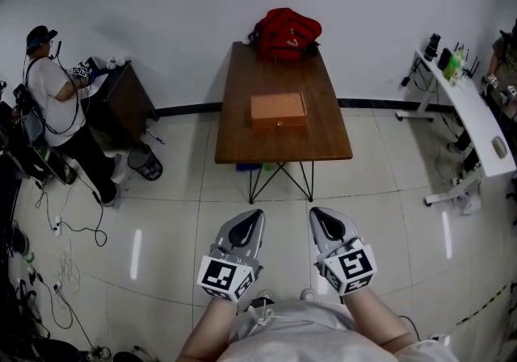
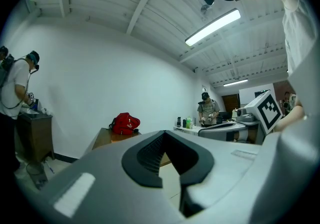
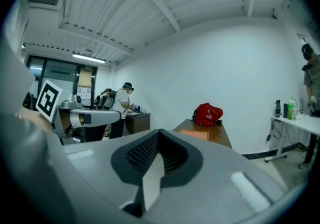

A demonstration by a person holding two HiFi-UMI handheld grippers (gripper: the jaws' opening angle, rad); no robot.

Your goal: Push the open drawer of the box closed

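A person stands on the glossy tiled floor (image 1: 161, 231), forearms tucked low. The left claw (image 1: 255, 215) and right claw (image 1: 317, 213) sit side by side, aimed ahead, each grey shell pinched together at the tips with nothing between. Black-and-white square markers cover their cubes (image 1: 228, 277). Well apart, the flat orange-brown box (image 1: 278, 110) lies mid-tabletop (image 1: 242, 142) on dark wood, a red backpack (image 1: 284, 33) behind it. Its drawer cannot be made out.

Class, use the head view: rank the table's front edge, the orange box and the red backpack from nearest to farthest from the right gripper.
1. The table's front edge, just ahead of the right gripper.
2. The orange box, in the middle of the tabletop.
3. The red backpack, at the table's far end by the wall.
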